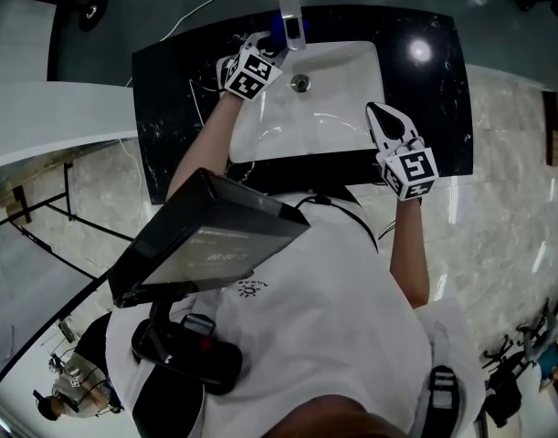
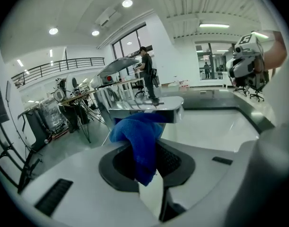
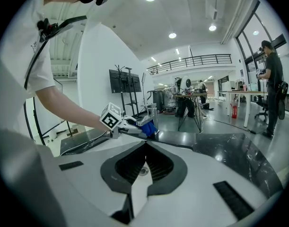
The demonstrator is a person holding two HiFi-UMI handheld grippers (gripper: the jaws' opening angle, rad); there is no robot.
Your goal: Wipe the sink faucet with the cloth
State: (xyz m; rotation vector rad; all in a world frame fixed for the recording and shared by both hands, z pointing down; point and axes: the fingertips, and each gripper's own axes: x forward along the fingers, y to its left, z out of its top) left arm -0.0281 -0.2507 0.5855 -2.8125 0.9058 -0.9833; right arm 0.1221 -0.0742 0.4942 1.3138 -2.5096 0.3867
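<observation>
A: Head view: left claw up at the faucet, right claw over the sink.
B: Left gripper view: it's pinching the cloth (blue, bunched right under the faucet).
A: Right gripper view: pressed together, empty.

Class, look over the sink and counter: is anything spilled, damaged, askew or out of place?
Nothing stands out. No spill shows in the sink basin or on the black counter; the faucet stands upright, with the blue cloth, held in the left gripper, against it.
</observation>
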